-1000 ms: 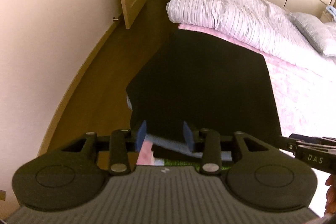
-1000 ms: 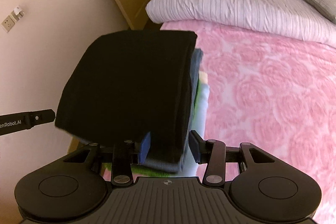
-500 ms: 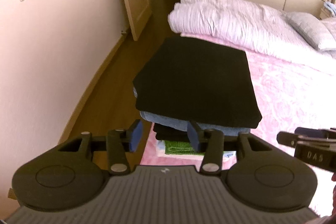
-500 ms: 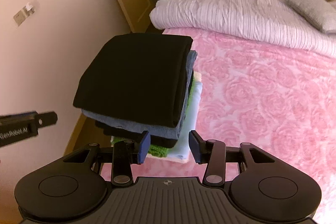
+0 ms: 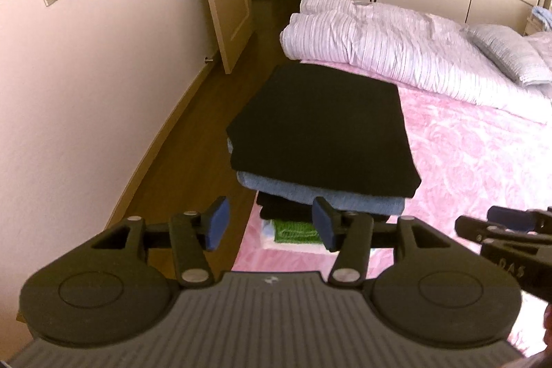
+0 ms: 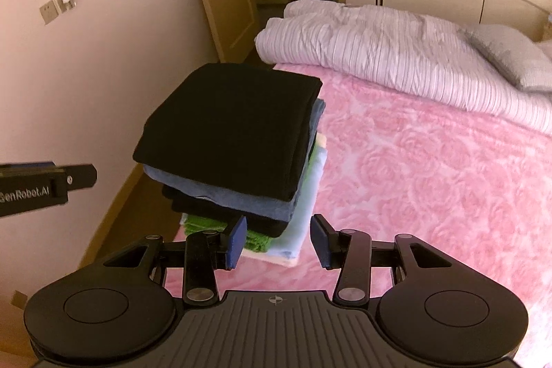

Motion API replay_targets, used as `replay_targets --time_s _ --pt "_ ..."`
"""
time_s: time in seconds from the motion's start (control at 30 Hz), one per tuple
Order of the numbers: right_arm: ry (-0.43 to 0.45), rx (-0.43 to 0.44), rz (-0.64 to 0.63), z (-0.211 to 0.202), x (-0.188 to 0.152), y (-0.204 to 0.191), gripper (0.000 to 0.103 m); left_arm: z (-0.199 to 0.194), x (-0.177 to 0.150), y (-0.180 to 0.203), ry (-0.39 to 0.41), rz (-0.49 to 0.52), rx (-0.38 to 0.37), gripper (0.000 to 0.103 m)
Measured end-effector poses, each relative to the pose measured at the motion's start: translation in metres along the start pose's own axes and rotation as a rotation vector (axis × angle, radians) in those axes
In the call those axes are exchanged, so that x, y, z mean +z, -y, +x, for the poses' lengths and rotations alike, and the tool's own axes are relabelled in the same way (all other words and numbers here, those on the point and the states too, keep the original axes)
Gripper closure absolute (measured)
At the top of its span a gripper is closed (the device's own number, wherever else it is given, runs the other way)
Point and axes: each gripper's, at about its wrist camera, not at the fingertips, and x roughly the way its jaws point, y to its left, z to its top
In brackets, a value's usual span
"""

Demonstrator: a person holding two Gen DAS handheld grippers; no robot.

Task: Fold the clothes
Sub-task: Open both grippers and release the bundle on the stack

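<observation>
A folded black garment of soft knit cloth (image 6: 234, 123) is lying flat on top of a stack of folded clothes (image 6: 276, 195), which is sitting at the corner of the pink rose-patterned bedspread (image 6: 431, 178), on the side nearest the wooden floor (image 5: 207, 126). Below the black piece, a blue folded garment (image 5: 321, 192), another dark one and a green knitted item (image 5: 296, 230) are showing at the edges.

The left gripper (image 5: 270, 226) is hanging just short of the stack; its jaws have just been opening and nothing is lying between them. The right gripper (image 6: 277, 238) is also standing apart and empty, near the stack's corner.

The cloth is likely light, limp and a little slippery, so the pile could be sliding if nudged sideways. Any lift is probably best taken at the thick folded edge nearest the grippers, both sides together, pinching all layers.
</observation>
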Motion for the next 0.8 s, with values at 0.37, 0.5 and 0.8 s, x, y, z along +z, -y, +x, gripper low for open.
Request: replay_targets --time_s 0.37,0.5,0.8 --pt "-0.058 0.035 0.060 0.000 -0.013 0.004 0.058 0.006 -0.025 -0.001 -0.048 0.007 -0.014 0.054" --pt "-0.054 0.018 0.053 -0.003 -0.016 0.006 0.058 0.009 -0.026 0.003 -0.048 0.016 -0.033 0.054" --pt "-0.069 -0.001 0.026 -0.002 -0.016 0.019 0.058 0.014 -0.023 0.018 -0.048 -0.016 -0.044 0.054"
